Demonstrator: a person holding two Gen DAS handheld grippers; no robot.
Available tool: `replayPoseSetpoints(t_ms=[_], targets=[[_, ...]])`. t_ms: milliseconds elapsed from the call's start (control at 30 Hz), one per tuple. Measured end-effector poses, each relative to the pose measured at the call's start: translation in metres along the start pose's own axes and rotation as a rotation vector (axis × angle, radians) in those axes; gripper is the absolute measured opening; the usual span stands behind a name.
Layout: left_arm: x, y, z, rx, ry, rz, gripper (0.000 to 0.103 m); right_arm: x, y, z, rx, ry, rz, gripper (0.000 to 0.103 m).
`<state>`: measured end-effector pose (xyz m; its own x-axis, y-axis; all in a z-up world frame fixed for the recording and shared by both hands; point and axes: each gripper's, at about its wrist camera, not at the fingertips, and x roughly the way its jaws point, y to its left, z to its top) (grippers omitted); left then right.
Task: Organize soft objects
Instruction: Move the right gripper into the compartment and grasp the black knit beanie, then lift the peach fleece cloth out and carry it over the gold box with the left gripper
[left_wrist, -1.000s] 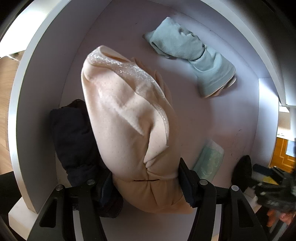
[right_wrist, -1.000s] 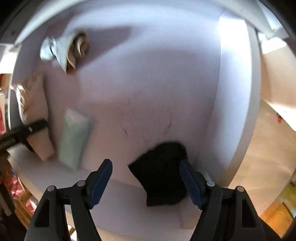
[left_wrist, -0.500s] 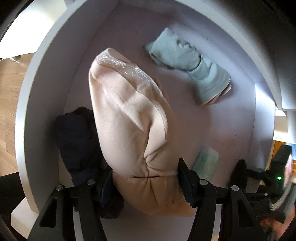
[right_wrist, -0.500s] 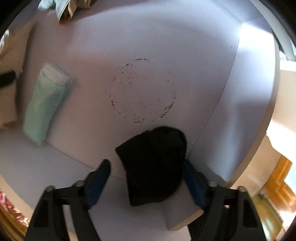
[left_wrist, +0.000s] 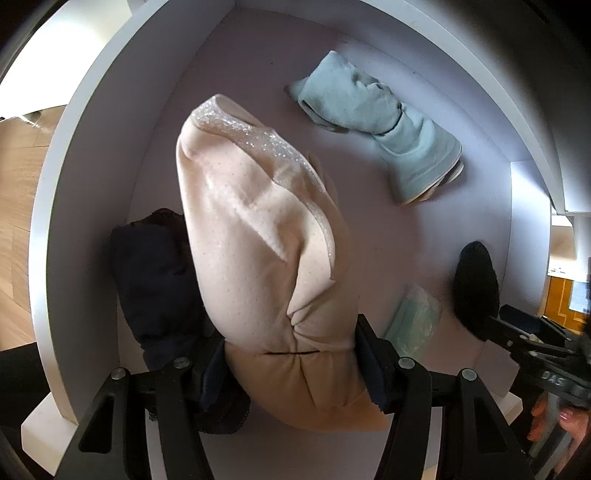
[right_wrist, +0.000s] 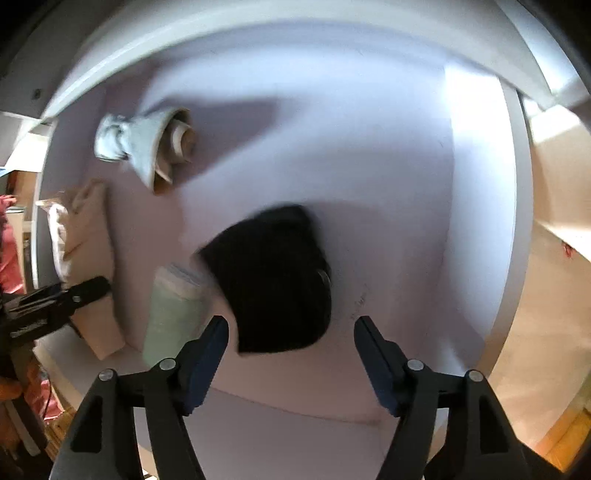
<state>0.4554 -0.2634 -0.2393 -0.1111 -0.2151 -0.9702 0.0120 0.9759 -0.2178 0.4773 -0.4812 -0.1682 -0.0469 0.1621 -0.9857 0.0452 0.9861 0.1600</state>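
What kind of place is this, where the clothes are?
Probably a white shelf or cupboard in a home. Folded clothes lie inside, like the blue roll and peach bundle, and there's wooden floor outside.

From where I sat, the peach bundle (left_wrist: 258, 266) hid most of the dark garment (left_wrist: 155, 284) by the shelf's (left_wrist: 229, 66) left wall and covered the near end of the mint packet (left_wrist: 413, 325). In the right wrist view the black cloth (right_wrist: 273, 280) was smeared by motion, so I could not tell its folds or whether it touched the shelf. The other hand-held gripper (left_wrist: 532, 339) was cut off at the left wrist picture's right edge.
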Motion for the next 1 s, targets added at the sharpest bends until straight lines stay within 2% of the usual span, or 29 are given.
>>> replayPoseSetpoints(t_ms=[133, 233, 367, 433, 500, 633, 833, 867, 900, 1000], targets=[[-0.004, 0.0, -0.002, 0.005, -0.012, 0.002, 0.062, 0.003, 0.006, 0.006, -0.036, -0.02, 0.007, 0.072], [-0.009, 0.0, -0.003, 0.017, -0.026, 0.011, 0.062, 0.005, 0.031, 0.017, -0.103, -0.01, -0.036, 0.072], [-0.017, 0.002, -0.005, 0.011, -0.042, -0.007, 0.062, 0.016, 0.052, 0.011, -0.181, 0.016, -0.123, 0.071], [-0.022, 0.003, -0.007, 0.011, -0.052, -0.009, 0.061, 0.023, 0.056, 0.009, -0.194, 0.031, -0.126, 0.062], [-0.028, 0.004, -0.007, 0.008, -0.061, -0.013, 0.061, 0.029, 0.05, -0.012, -0.178, 0.049, -0.128, 0.052], [-0.047, 0.002, -0.007, 0.011, -0.096, -0.016, 0.06, 0.029, 0.041, -0.011, -0.092, 0.072, -0.06, 0.046], [-0.085, -0.005, -0.013, 0.05, -0.176, -0.028, 0.06, 0.026, 0.023, -0.024, -0.004, 0.066, -0.004, 0.042], [-0.094, -0.008, -0.015, 0.069, -0.195, -0.033, 0.06, 0.022, 0.007, -0.027, 0.007, 0.067, 0.002, 0.042], [-0.1, -0.008, -0.017, 0.081, -0.208, -0.036, 0.06, 0.021, 0.006, -0.037, 0.019, 0.068, 0.009, 0.042], [-0.121, -0.014, -0.024, 0.123, -0.25, -0.05, 0.06, 0.025, 0.006, -0.04, 0.048, 0.068, 0.027, 0.042]])
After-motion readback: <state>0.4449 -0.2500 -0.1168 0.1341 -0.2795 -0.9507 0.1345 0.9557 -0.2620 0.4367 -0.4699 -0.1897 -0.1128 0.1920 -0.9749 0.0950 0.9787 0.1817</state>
